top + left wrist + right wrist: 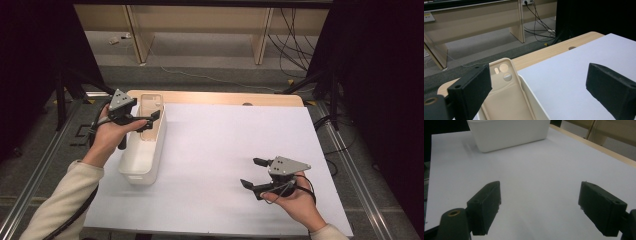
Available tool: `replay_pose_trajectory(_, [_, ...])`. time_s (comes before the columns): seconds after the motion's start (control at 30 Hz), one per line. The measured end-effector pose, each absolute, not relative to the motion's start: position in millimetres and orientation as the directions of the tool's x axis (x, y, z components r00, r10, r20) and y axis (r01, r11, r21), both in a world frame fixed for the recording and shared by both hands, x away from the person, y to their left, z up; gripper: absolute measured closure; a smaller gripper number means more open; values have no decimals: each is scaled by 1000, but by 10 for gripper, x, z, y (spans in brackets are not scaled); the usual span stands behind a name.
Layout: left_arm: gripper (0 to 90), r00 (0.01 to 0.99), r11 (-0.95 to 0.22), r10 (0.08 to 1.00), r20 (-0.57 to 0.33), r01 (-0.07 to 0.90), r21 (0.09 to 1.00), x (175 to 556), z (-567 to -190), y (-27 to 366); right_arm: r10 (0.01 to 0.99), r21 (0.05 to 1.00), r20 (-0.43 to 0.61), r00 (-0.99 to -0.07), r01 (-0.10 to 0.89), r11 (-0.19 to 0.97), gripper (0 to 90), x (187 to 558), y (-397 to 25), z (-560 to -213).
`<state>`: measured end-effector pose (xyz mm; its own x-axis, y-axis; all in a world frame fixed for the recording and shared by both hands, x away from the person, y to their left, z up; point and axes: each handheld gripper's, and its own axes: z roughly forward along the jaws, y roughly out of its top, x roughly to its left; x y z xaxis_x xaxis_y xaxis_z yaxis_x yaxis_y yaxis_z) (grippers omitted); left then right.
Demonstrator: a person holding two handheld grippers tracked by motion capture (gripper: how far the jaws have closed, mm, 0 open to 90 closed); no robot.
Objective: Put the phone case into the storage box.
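Left tool (pixel 150 120): jaws spread wide, empty, held above the far end of the white bin (pixel 145 165). Directly below and between its jaws lay a beige phone case (pixel 506 100), in the bin, long axis along the bin's, camera holes at the far end. Right tool (pixel 256 172): spread, empty, well apart over the white tabletop (pixel 210 150). Left hand nearer.

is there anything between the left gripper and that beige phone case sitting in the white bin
Nothing visible stands in the way. The left gripper hangs open right over the white bin, and the beige phone case lies exposed inside it, leaning up at the bin's far end, directly ahead between the open jaws.
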<state>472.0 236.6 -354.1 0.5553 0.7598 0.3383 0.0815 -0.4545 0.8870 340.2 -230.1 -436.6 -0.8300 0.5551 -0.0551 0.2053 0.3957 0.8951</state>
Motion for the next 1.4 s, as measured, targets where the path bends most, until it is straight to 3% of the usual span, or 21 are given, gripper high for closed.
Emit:
replay_pose_trajectory(0.1, [58, 554, -469, 751, 359, 66, 881, 4667, -3532, 2365, 553, 896, -55, -831, 203, 394, 196, 3402, -2302, -4364])
replay_pose_trajectory(0.53, [54, 601, -386, 753, 267, 75, 920, 4345, -3619, 2239, 558, 898, -57, -828, 201, 390, 195, 3401, -2305, -4355])
replay_pose_trajectory(0.93, [51, 638, -346, 733, 236, 50, 937, 4080, -3680, 2142, 562, 904, -54, -826, 199, 379, 195, 3401, -2300, -4354])
replay_pose_trajectory(0.97, [51, 656, -316, 731, 190, 78, 946, 4047, -3701, 2112, 562, 904, -54, -825, 199, 379, 195, 3401, -2300, -4353])
replay_pose_trajectory(1.4, [55, 677, -312, 712, 186, 67, 948, 3893, -3797, 2050, 559, 901, -54, -828, 201, 385, 194, 3396, -2307, -4342])
